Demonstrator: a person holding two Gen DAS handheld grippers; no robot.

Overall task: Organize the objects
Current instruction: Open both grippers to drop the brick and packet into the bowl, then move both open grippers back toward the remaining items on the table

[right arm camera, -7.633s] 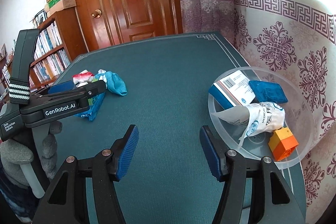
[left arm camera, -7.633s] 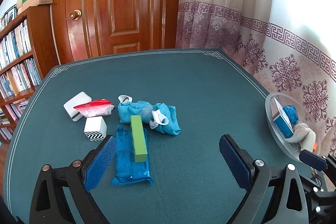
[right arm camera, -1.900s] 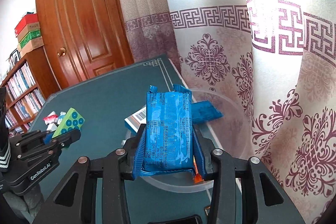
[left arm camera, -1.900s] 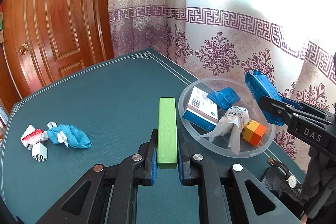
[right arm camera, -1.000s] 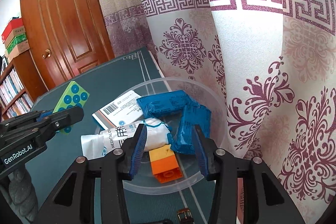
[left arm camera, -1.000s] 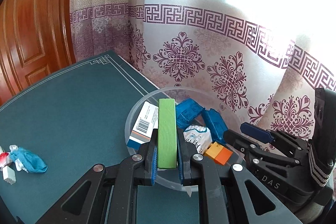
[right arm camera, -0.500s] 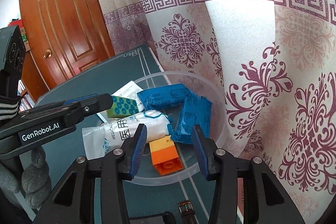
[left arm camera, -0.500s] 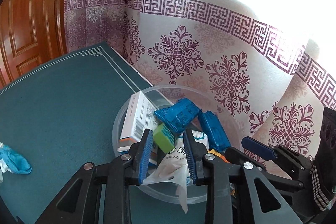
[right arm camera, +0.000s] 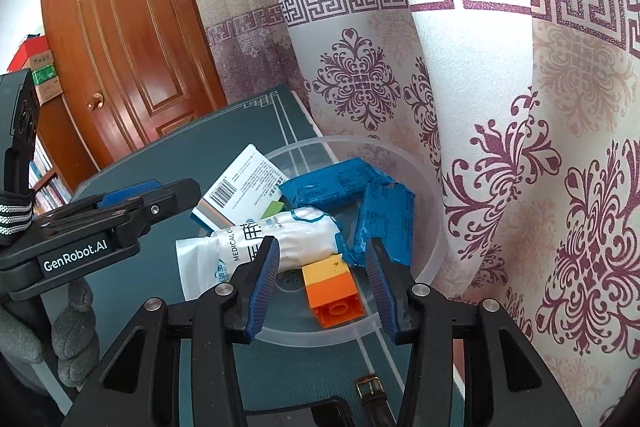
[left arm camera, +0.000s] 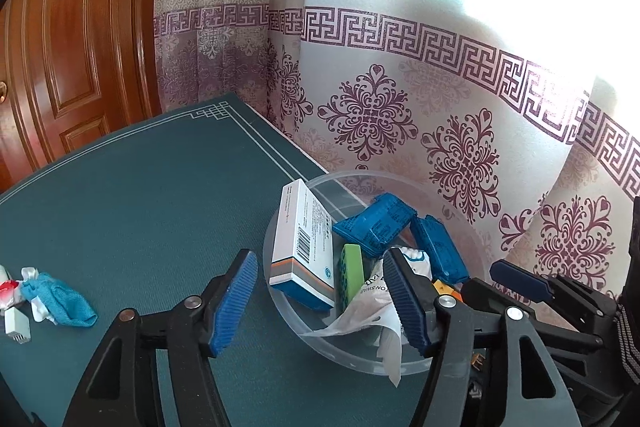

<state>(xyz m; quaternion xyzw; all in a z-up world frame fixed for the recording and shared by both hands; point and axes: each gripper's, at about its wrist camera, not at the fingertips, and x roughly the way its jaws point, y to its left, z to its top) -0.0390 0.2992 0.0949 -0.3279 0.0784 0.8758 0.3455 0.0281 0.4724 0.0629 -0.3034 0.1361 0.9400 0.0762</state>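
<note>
My left gripper (left arm camera: 320, 301) hangs over the clear plastic bowl (left arm camera: 352, 355), jaws wide and holding nothing. The green block (left arm camera: 351, 277) lies inside the bowl, wedged between the white medicine box (left arm camera: 306, 247) and the white medical pouch (right arm camera: 280, 241). My right gripper (right arm camera: 322, 285), jaws wide and unloaded, hovers above the orange block (right arm camera: 334, 291) and two blue packets (right arm camera: 384, 223). A blue cloth (left arm camera: 60, 301) lies well apart on the tabletop (left arm camera: 140, 195).

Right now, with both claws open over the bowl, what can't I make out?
- Green block: mostly buried between the medicine box and the swab packet in both views.
- Leftover items beside the blue cloth: cut by the left wrist view's edge.
- Strap buckle: right wrist view only, partly hidden.
</note>
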